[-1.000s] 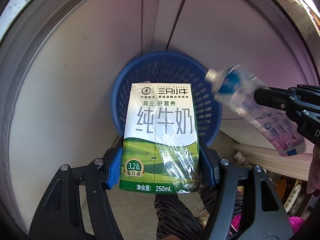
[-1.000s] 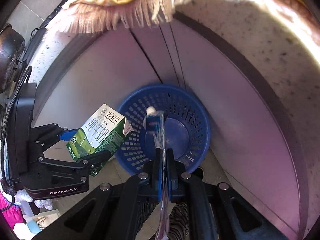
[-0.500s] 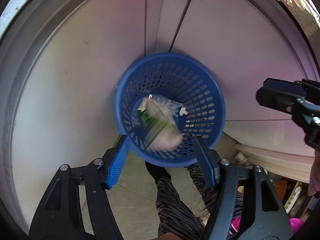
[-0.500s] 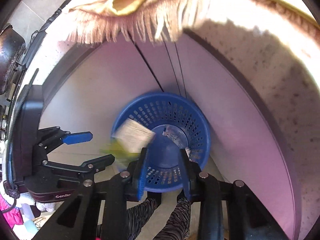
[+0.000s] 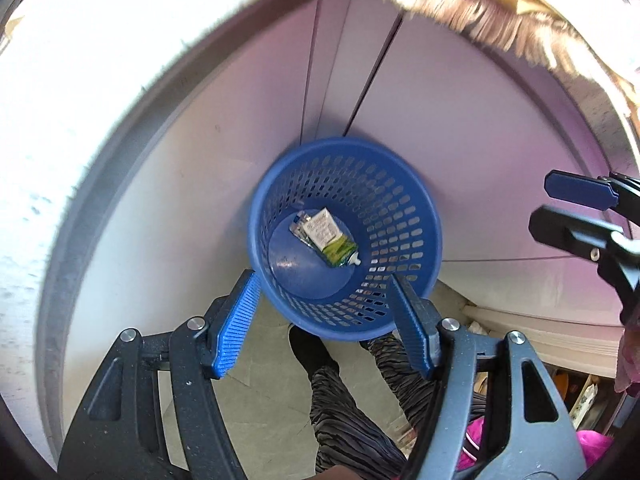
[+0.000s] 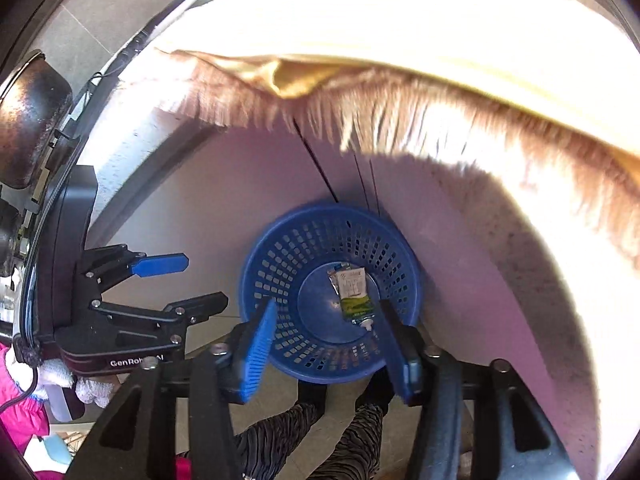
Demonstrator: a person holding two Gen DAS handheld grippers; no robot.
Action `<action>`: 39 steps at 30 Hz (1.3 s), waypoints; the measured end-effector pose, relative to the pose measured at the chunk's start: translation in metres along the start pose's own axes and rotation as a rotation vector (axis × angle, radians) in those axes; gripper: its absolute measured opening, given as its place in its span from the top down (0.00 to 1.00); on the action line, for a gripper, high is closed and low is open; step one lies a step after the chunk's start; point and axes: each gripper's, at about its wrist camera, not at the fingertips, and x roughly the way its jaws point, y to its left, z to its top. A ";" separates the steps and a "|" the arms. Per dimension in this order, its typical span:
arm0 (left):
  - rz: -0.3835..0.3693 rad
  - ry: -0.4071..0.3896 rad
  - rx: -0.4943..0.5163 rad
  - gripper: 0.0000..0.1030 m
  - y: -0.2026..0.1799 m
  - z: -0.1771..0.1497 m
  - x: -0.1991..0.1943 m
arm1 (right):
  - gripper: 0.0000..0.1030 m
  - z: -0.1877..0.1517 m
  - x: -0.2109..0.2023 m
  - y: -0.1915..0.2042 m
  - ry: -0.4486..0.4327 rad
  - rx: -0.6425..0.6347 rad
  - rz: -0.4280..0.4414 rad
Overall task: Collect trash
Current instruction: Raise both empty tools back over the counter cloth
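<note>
Looking down over the blue basket point(image 5: 404, 216) with both tongs empty.

I have the left tongs point(image 5: 326, 322) spread wide, gripping nothing; the right tongs point(image 6: 326, 346) have just been opening, with nothing between their fingers. The milk carton point(image 5: 329, 237) lies on the basket floor, seemingly atop the flattened plastic bottle point(image 5: 297, 227), though blur hides detail. The basket stands on the floor against pale panels point(image 5: 460, 120), below a fringed cloth point(image 6: 360, 52).
</note>
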 end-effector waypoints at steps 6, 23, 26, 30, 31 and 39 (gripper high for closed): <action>-0.012 -0.052 0.000 0.35 0.002 0.007 -0.025 | 0.34 0.004 -0.027 0.003 -0.038 -0.032 0.002; -0.066 -0.248 -0.022 0.34 0.005 0.046 -0.110 | 0.23 0.012 -0.131 -0.028 -0.223 -0.011 0.028; -0.073 -0.289 -0.025 0.34 0.003 0.061 -0.122 | 0.22 0.023 -0.145 -0.039 -0.262 0.011 0.024; -0.087 -0.339 -0.036 0.34 0.007 0.083 -0.136 | 0.21 0.037 -0.159 -0.051 -0.304 0.033 0.022; -0.091 -0.348 -0.042 0.34 0.006 0.092 -0.139 | 0.20 0.040 -0.162 -0.054 -0.313 0.037 0.022; -0.098 -0.396 -0.063 0.27 0.007 0.154 -0.145 | 0.13 0.070 -0.167 -0.063 -0.353 0.034 0.023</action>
